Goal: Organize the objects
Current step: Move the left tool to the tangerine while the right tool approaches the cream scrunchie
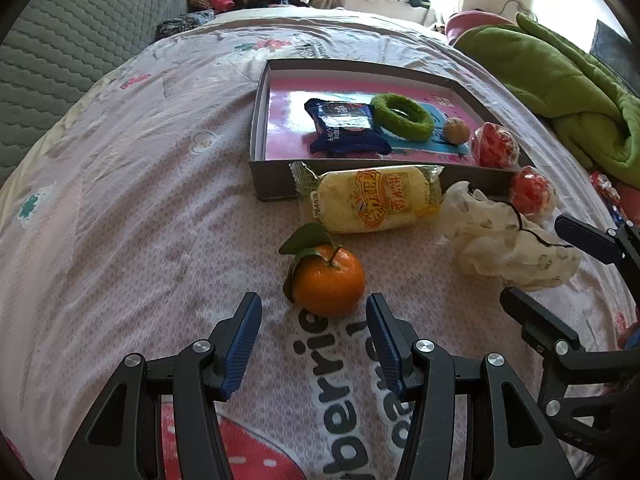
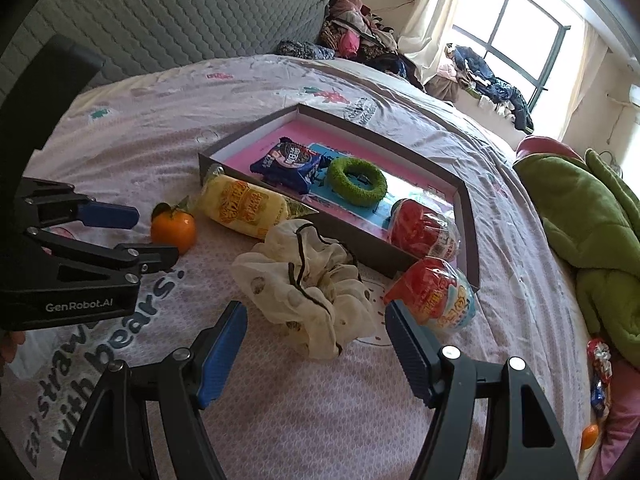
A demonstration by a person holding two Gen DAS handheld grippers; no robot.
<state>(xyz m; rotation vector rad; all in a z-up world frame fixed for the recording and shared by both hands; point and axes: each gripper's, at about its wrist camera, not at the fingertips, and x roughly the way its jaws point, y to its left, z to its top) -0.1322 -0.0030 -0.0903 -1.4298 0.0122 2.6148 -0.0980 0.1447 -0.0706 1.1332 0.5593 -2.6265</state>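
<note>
A shallow grey box (image 1: pixel 272 190) (image 2: pixel 472 216) lies on the bed. It holds a blue snack pack (image 1: pixel 344 128) (image 2: pixel 286 160), a green fuzzy ring (image 1: pixel 402 117) (image 2: pixel 356 180), a small brown ball (image 1: pixel 456 131) and a red wrapped ball (image 1: pixel 494 146) (image 2: pixel 422 228). In front of it lie a yellow snack bag (image 1: pixel 372 198) (image 2: pixel 244 206), an orange with leaves (image 1: pixel 328 280) (image 2: pixel 174 230), a cream scrunchie (image 1: pixel 504 240) (image 2: pixel 312 284) and a second red wrapped ball (image 1: pixel 532 190) (image 2: pixel 436 294). My left gripper (image 1: pixel 314 332) (image 2: pixel 138 236) is open just short of the orange. My right gripper (image 2: pixel 316 340) (image 1: pixel 536 264) is open around the scrunchie's near edge.
A green blanket (image 1: pixel 560 92) (image 2: pixel 588 216) is heaped at the right. A grey quilted headboard (image 1: pixel 68 40) (image 2: pixel 180 8) stands behind. Small wrapped sweets (image 2: pixel 600 376) lie at the bed's right edge. Clothes (image 2: pixel 360 40) pile by the window.
</note>
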